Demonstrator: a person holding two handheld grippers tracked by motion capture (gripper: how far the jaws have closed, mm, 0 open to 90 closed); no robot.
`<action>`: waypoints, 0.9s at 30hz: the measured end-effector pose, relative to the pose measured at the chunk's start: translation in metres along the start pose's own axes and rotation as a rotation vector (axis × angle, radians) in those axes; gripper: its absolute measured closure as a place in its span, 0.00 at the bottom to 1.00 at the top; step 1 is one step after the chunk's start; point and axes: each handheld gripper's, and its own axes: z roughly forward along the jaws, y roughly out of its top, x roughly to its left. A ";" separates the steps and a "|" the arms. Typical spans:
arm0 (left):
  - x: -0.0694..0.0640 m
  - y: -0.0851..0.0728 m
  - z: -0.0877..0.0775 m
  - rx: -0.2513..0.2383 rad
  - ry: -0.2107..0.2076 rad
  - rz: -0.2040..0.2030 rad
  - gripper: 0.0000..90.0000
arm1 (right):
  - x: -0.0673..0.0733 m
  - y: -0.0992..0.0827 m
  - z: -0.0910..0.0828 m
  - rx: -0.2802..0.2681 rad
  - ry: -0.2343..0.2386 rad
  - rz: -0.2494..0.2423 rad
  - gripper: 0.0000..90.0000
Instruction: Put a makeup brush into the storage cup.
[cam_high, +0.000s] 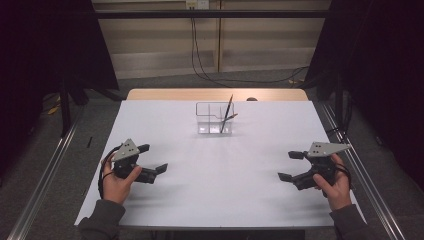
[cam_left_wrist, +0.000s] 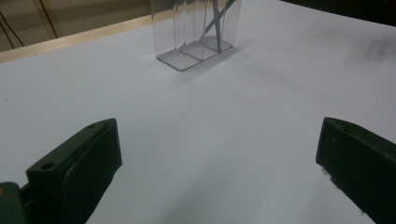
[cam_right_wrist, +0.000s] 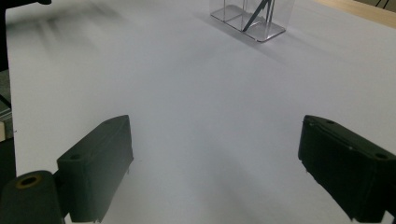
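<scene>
Flanking bare table (cam_high: 215, 170), left tongs (cam_high: 152, 159) and right tongs (cam_high: 289, 165) gape near side edges.

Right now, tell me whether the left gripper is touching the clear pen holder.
Apart. In the high view, bare white table separates the left gripper from the clear pen holder; the left gripper view shows it standing far beyond the open jaws.
</scene>
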 end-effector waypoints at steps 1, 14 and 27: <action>0.000 -0.001 0.000 -0.004 -0.009 -0.001 0.00 | 0.000 0.000 0.000 0.001 0.000 0.000 0.10; -0.002 -0.003 -0.005 0.007 -0.014 0.003 0.00 | 0.001 -0.002 -0.002 0.006 -0.007 0.000 0.10; -0.003 -0.003 -0.005 0.016 -0.029 0.007 0.00 | 0.001 -0.003 -0.003 0.005 -0.010 -0.002 0.10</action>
